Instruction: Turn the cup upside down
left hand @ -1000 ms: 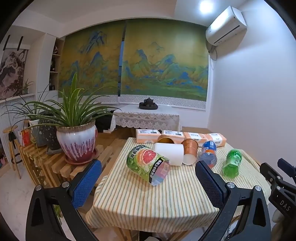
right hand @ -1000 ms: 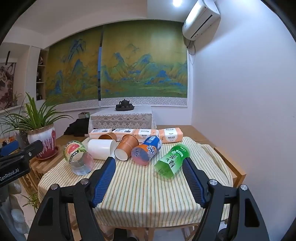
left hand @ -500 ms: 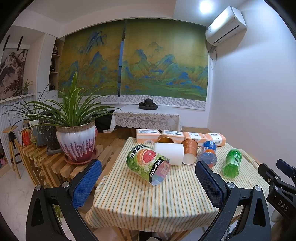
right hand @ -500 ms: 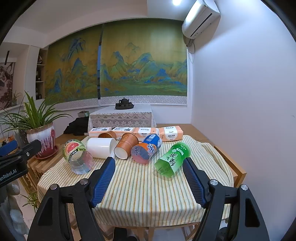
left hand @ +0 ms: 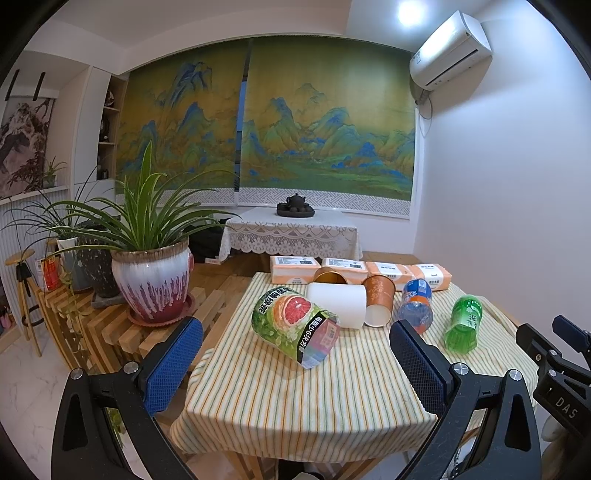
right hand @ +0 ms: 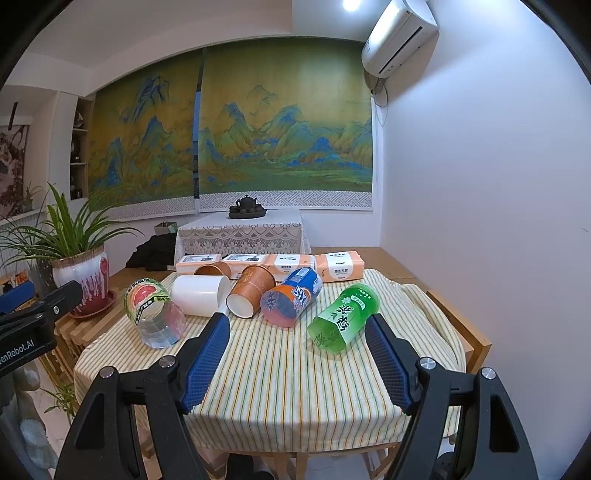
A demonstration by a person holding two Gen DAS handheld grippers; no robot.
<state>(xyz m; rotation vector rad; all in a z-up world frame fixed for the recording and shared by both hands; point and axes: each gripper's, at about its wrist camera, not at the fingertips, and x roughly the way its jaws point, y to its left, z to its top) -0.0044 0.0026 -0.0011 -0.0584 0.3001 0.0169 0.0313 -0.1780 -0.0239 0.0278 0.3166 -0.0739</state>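
Cups: six lying on their sides on the striped tablecloth [right hand: 295,376], the green cup [right hand: 341,319] right of the white cup [right hand: 199,295]. Left gripper [left hand: 295,369] and right gripper [right hand: 297,360] agape, empty, barely shifted since a second ago; flipping unstarted.

Tablecloth [right hand: 295,369]: striped, draped over the table
Tissue packs [right hand: 280,264]: four in a row along the far edge
Plant [left hand: 151,280]: in a glazed pot on a slatted wooden stand, left
Teapot [right hand: 246,203]: on a tray, lace-covered table behind
Scroll [left hand: 325,140]: mountain landscape, back wall
Air conditioner [right hand: 400,35]: top right
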